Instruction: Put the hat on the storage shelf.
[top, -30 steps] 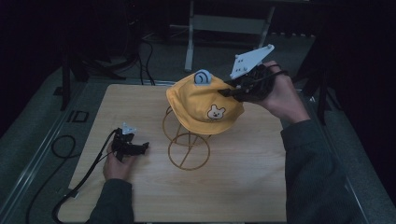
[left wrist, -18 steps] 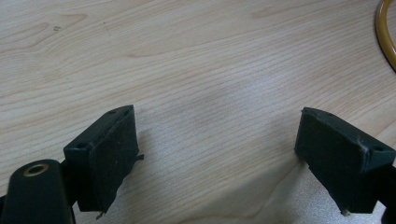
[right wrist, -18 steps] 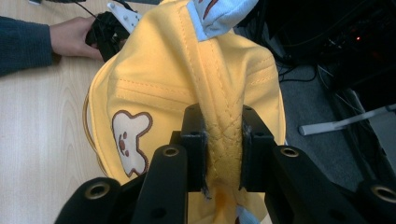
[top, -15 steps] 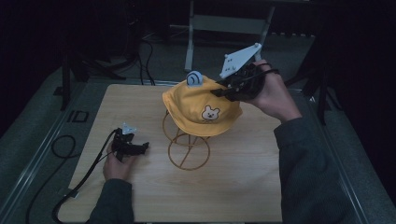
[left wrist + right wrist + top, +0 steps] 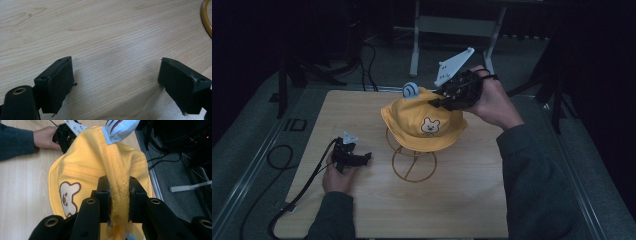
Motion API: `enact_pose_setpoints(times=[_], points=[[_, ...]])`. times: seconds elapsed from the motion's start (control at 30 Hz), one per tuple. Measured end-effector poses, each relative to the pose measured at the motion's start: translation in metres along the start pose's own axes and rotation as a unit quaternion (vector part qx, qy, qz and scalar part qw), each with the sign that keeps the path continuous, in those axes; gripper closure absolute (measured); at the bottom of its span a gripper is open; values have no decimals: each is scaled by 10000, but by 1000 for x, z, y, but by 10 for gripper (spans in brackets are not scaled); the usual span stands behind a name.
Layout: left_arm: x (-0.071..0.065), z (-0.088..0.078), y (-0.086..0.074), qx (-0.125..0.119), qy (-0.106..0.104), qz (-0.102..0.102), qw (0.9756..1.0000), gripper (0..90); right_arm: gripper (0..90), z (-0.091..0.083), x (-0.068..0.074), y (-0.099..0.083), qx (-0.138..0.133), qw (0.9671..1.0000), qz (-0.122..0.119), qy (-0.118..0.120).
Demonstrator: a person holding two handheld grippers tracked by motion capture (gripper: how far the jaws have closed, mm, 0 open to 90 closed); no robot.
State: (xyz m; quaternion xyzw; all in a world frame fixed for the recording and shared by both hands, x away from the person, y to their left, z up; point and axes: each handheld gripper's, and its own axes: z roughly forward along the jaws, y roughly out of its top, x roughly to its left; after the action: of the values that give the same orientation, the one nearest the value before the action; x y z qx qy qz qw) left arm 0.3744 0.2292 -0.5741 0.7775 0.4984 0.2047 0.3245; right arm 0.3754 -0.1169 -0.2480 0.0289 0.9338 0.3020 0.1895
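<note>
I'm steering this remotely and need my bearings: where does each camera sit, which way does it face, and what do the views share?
High view: above the person's side, looking forward and down on the wooden table; both forearms, left gripper and right gripper show.
Left gripper view: low over the tabletop, past its open jaws, facing the wire stand.
Right gripper view: along jaws pinching the yellow hat, facing the left hand.
Shared: high and right gripper views both show hat and left gripper.
</note>
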Motion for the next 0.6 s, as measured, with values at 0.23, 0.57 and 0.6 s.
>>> enact_pose_setpoints(times=[0.23,0.57,0.6], points=[[0,0,0,3,2,0,10000,130,752,5,1,6,2,10000,0,35],[0,0,0,-5,-1,-2,10000,130,752,17,2,15,15,9999,-16,163],[0,0,0,-4,1,-2,10000,130,753,20,3,16,23,9998,-29,185]])
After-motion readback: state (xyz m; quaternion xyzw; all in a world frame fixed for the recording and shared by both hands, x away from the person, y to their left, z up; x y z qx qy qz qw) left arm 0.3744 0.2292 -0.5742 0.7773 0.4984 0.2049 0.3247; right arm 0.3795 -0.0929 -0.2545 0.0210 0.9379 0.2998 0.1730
